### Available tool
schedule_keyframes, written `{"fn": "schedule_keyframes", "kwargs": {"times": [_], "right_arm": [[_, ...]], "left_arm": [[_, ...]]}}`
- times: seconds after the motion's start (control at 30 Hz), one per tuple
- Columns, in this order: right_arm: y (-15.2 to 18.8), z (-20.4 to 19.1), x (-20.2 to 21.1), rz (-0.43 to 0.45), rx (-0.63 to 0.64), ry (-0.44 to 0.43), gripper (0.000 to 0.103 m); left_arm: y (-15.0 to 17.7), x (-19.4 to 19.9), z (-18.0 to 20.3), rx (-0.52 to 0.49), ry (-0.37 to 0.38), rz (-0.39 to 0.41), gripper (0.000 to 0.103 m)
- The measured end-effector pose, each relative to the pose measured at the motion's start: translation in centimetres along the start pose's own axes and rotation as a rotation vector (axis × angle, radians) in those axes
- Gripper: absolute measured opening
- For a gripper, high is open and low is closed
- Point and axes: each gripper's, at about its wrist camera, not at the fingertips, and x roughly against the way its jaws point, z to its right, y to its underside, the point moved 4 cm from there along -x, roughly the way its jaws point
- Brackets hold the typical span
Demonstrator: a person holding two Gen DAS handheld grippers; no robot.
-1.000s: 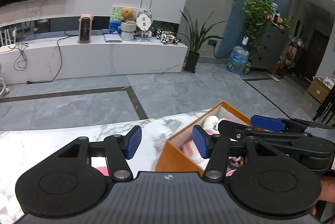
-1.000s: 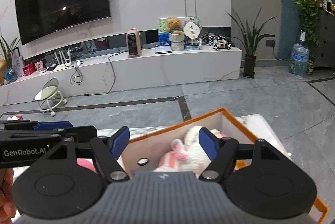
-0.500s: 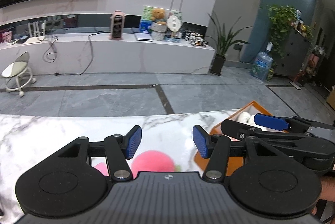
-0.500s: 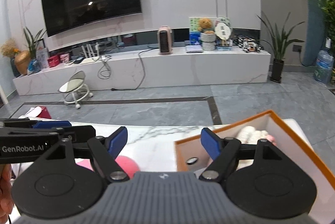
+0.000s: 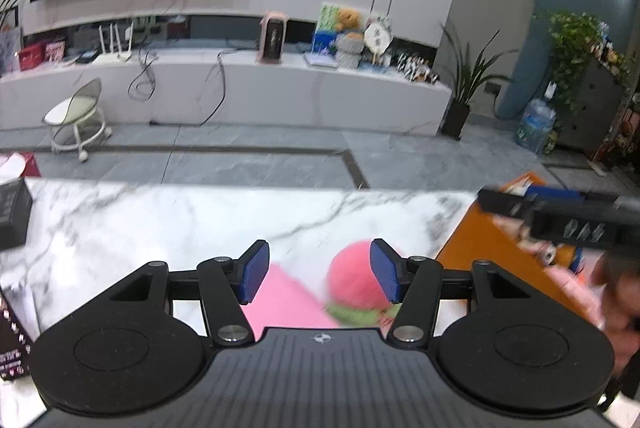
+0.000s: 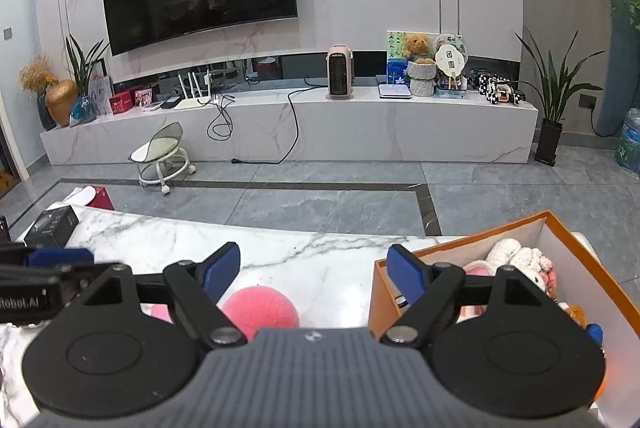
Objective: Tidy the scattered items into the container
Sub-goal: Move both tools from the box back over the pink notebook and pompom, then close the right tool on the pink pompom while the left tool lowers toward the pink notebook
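Note:
A round pink plush with green leaves (image 5: 352, 282) lies on the marble table (image 5: 160, 220), just ahead of my left gripper (image 5: 320, 276), which is open and empty. Beside the plush is a flat pink item (image 5: 280, 302). The orange box (image 5: 480, 252) stands to the right, with my right gripper (image 5: 508, 202) hanging over its near rim. In the right wrist view the right gripper (image 6: 314, 272) is open and empty, with the pink plush (image 6: 260, 308) below its left finger. The orange box (image 6: 384, 292) holds a white crochet toy (image 6: 516, 256). The left gripper (image 6: 60, 260) shows at the left edge.
A black box (image 6: 52, 226) sits at the table's far left corner, and a dark printed packet (image 5: 12, 340) lies at the near left. A hand (image 5: 616, 292) shows at the right edge. Beyond the table lie grey floor tiles and a wheeled stool (image 6: 162, 158).
Both grippers have swung left, away from the orange box and toward the pink plush. Each stayed open with nothing held.

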Motion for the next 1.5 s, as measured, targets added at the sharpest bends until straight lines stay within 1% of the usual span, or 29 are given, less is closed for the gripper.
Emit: {"fn": "schedule_keyframes", "kwargs": {"times": [0.07, 0.13, 0.2, 0.23, 0.3, 0.4, 0.5, 0.6, 0.8, 0.87, 0.97, 1.17, 1.27, 1.4, 1.5], "right_arm": [[0.2, -0.2, -0.4, -0.010, 0.009, 0.002, 0.083], [0.4, -0.5, -0.9, -0.020, 0.017, 0.004, 0.083], [0.7, -0.8, -1.4, -0.030, 0.024, 0.003, 0.083], [0.9, -1.1, -1.7, -0.036, 0.029, 0.003, 0.083], [1.6, -1.9, -2.2, -0.055, 0.050, -0.003, 0.083], [2.5, -3.4, -2.9, -0.083, 0.108, -0.015, 0.084], [3.1, -4.3, -3.4, -0.090, 0.154, -0.018, 0.085], [3.4, -4.3, -4.0, -0.098, 0.157, -0.015, 0.088], [4.0, -4.1, -5.4, -0.112, 0.153, -0.013, 0.088], [4.3, -4.0, -5.9, -0.117, 0.151, -0.012, 0.088], [4.6, -3.9, -6.6, -0.124, 0.149, -0.010, 0.088], [5.4, -4.0, -8.2, -0.138, 0.135, -0.019, 0.088], [5.9, -4.4, -9.2, -0.154, 0.134, -0.015, 0.088], [6.4, -5.0, -10.0, -0.161, 0.150, -0.004, 0.088], [6.7, -5.2, -10.6, -0.170, 0.147, 0.003, 0.088]], "left_arm": [[0.7, -0.9, -0.9, 0.012, -0.010, -0.024, 0.067], [1.1, -1.3, -1.5, 0.025, -0.013, -0.032, 0.069], [1.4, -1.7, -2.0, 0.035, -0.015, -0.031, 0.077], [1.5, -1.8, -2.3, 0.038, -0.016, -0.030, 0.079], [1.9, -2.1, -2.7, 0.043, -0.019, -0.033, 0.088], [2.5, -3.0, -2.8, 0.045, -0.023, -0.055, 0.088], [3.4, -4.3, -2.7, 0.035, -0.026, -0.088, 0.089], [4.3, -5.5, -2.5, 0.028, -0.026, -0.114, 0.089], [5.8, -7.6, -1.8, 0.027, -0.025, -0.161, 0.089], [6.3, -8.1, -1.6, 0.021, -0.038, -0.175, 0.089], [6.6, -8.5, -1.5, 0.010, -0.054, -0.173, 0.094], [6.2, -8.7, -1.6, 0.003, -0.077, -0.160, 0.095], [6.2, -8.8, -1.4, -0.012, -0.092, -0.158, 0.098], [6.3, -9.0, -1.7, 0.013, -0.094, -0.163, 0.102], [6.6, -9.2, -1.9, 0.022, -0.090, -0.167, 0.103]]}}
